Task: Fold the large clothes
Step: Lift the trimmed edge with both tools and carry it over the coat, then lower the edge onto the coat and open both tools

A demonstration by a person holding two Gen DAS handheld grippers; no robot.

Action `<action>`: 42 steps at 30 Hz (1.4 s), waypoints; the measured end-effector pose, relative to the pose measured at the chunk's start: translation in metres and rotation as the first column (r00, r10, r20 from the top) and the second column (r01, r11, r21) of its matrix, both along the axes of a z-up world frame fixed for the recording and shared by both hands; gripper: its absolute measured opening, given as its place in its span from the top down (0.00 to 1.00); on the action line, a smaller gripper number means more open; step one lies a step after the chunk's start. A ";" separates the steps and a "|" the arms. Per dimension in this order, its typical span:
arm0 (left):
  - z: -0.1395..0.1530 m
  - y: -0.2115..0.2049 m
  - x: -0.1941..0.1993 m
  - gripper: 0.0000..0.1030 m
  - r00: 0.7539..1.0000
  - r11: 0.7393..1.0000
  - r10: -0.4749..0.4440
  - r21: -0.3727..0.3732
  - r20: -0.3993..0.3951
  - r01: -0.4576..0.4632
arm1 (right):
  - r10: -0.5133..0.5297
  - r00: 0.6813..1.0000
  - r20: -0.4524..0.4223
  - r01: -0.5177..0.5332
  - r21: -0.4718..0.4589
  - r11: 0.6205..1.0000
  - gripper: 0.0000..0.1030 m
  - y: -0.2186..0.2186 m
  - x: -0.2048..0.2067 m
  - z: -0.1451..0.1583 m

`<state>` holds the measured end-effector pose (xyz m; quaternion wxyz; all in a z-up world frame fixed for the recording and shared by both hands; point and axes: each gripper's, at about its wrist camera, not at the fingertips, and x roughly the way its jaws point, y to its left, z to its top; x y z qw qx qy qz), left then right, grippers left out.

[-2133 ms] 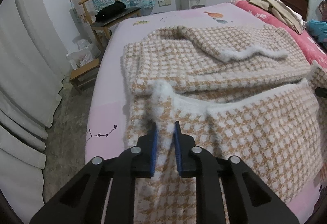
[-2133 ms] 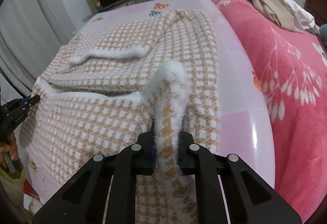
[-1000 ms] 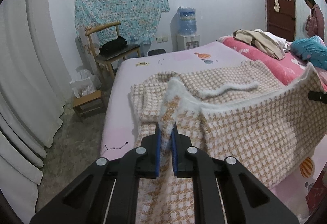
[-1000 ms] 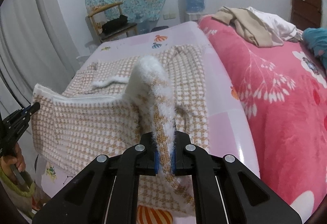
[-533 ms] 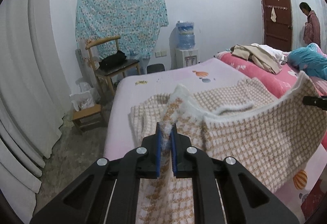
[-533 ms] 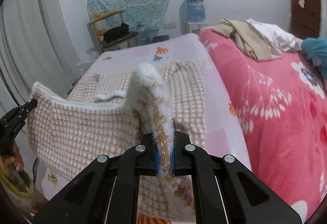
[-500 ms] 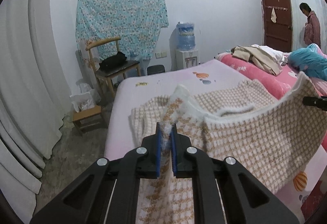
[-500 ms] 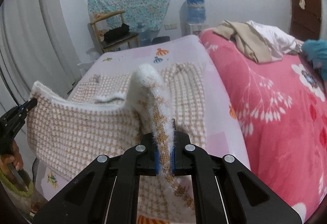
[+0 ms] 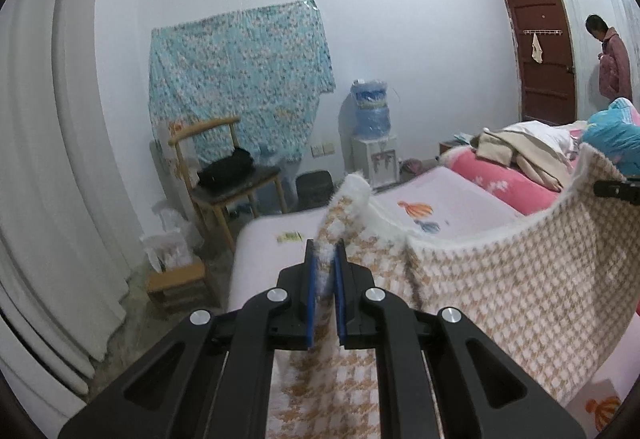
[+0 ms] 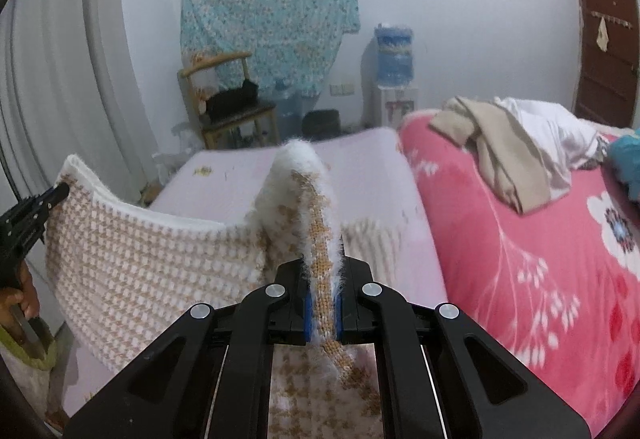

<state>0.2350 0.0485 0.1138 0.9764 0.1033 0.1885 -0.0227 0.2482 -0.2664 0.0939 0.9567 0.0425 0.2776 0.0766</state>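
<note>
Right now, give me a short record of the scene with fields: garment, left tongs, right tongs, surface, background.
garment: tan-and-white checked knit garment with fuzzy white trim, lifted and hanging between both tongs
left tongs: shut on the garment's edge
right tongs: shut on the garment's edge
surface: bed with pale pink sheet, red floral blanket beside it
background: wooden chair, water dispenser

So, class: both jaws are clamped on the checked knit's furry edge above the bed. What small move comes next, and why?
Probably carry the held edge forward toward the far end of the bed. Both the left gripper and right gripper pinch the checked knit, which sags between them, lifted and ready to fold over.
</note>
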 end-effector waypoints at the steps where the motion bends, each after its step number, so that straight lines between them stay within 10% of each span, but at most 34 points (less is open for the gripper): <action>1: 0.003 0.000 0.007 0.92 1.000 1.000 0.003 0.005 0.006 -0.003 | -0.001 1.000 0.006 0.001 0.004 1.000 0.94 -0.002 0.007 0.002; 9: -0.023 0.006 0.106 0.92 0.992 1.000 0.027 -0.007 -0.125 -0.028 | 0.026 0.995 -0.096 -0.016 0.100 0.995 0.94 -0.016 0.109 -0.019; 14: -0.085 0.019 0.164 0.92 0.945 0.998 0.067 0.009 -0.319 -0.067 | 0.038 0.961 -0.273 -0.005 0.121 0.993 0.93 -0.019 0.164 -0.079; 17: -0.116 0.023 0.180 0.89 0.910 0.997 0.080 0.020 -0.407 -0.079 | 0.032 0.936 -0.350 0.023 0.152 0.988 0.76 -0.028 0.179 -0.106; 23: -0.119 0.049 0.184 0.72 0.892 0.982 0.083 -0.116 -0.445 -0.149 | 0.011 0.939 -0.343 0.066 0.212 0.975 0.43 -0.054 0.176 -0.106; 33: -0.089 0.118 0.160 0.68 0.885 0.867 0.136 -0.379 -0.445 -0.324 | -0.163 0.940 -0.299 0.239 0.236 0.942 0.39 -0.091 0.153 -0.081; 42: -0.053 0.079 0.081 0.53 0.906 0.924 -0.015 -0.352 -0.423 -0.149 | -0.069 0.971 -0.227 0.114 0.191 0.975 0.30 -0.055 0.071 -0.038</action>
